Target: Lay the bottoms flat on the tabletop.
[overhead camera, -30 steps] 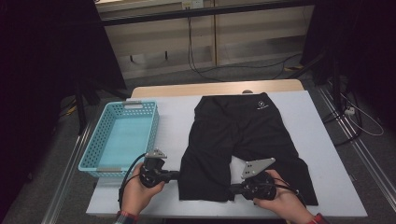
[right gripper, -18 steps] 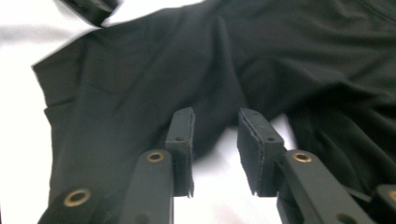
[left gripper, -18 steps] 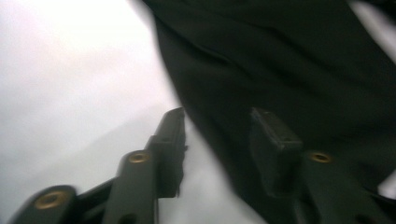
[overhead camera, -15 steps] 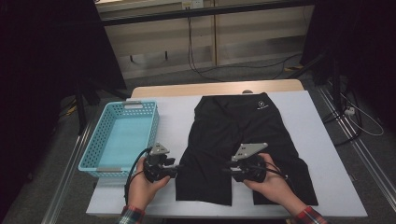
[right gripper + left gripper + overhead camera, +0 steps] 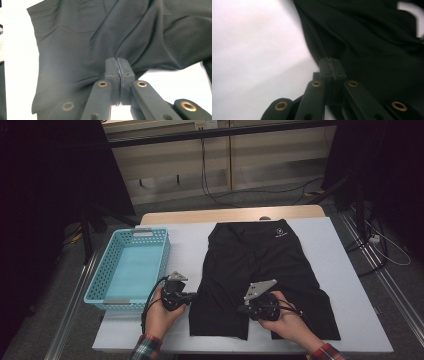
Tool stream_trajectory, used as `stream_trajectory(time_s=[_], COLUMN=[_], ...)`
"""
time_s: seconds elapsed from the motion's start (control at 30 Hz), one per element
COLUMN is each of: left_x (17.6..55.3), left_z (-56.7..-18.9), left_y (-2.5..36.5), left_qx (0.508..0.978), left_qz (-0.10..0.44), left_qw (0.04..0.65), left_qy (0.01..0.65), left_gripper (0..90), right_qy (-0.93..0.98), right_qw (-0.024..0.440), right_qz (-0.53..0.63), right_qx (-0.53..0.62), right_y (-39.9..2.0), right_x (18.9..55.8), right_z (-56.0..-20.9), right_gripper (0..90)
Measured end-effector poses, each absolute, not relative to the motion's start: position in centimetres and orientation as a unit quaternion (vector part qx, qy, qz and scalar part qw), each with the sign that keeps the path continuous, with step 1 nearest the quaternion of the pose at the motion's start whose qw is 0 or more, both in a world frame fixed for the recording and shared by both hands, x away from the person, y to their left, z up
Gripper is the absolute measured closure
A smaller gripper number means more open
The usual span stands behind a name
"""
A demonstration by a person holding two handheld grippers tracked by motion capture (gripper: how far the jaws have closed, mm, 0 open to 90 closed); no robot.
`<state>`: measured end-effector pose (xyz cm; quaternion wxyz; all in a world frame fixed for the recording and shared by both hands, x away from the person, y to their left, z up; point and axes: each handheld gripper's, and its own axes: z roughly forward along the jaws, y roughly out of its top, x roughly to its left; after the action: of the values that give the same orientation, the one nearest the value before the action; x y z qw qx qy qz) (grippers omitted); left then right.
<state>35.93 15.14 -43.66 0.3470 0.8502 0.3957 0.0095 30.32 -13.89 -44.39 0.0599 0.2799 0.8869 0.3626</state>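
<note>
1. Left gripper (image 5: 192, 296) sits on the far side of the blue basket's (image 5: 102, 270) near right corner. Its jaws have just been closing and now stand clamped on the outer edge of the black shorts' (image 5: 260, 265) leg, with a ridge of cloth pinched between the pads.
2. Right gripper (image 5: 242, 309) works farther from the basket, well apart from the left one. Its jaws have also just been closing and are clenched on a gather of the same leg's inner side. In the right gripper view the folds fan out from the pads.
3. Those shorts lie flat on the white table (image 5: 345, 255), just beside the basket on its right. The waistband points away from me and the hems lie near the table's front edge.
4. I judge the cloth thin, light and limp. It will sag between my two grips, stretch a little and drag on the table cover rather than slide as one piece.
5. I think the smooth knit could slip from a shallow pinch, so I want a hem or seam between the pads. I would lift both sides evenly.
</note>
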Motion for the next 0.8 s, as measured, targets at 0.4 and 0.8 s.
stream_trajectory(time_s=[0.4,0.8], left_x=[36.0,40.7], left_z=[-42.6,-44.9], left_y=[15.8,12.4], left_qx=[0.838,0.825], left_qz=[0.062,0.078], left_qw=[0.363,0.365], left_qy=[0.402,0.424], left_gripper=[63.7,62.7], right_qy=[0.883,0.882], right_qw=[0.049,0.047], right_qz=[0.371,0.376], right_qx=[0.282,0.278], right_y=[-15.6,-15.4], right_x=[29.2,29.2], right_z=[-43.8,-43.9], right_gripper=[89.7,89.3])
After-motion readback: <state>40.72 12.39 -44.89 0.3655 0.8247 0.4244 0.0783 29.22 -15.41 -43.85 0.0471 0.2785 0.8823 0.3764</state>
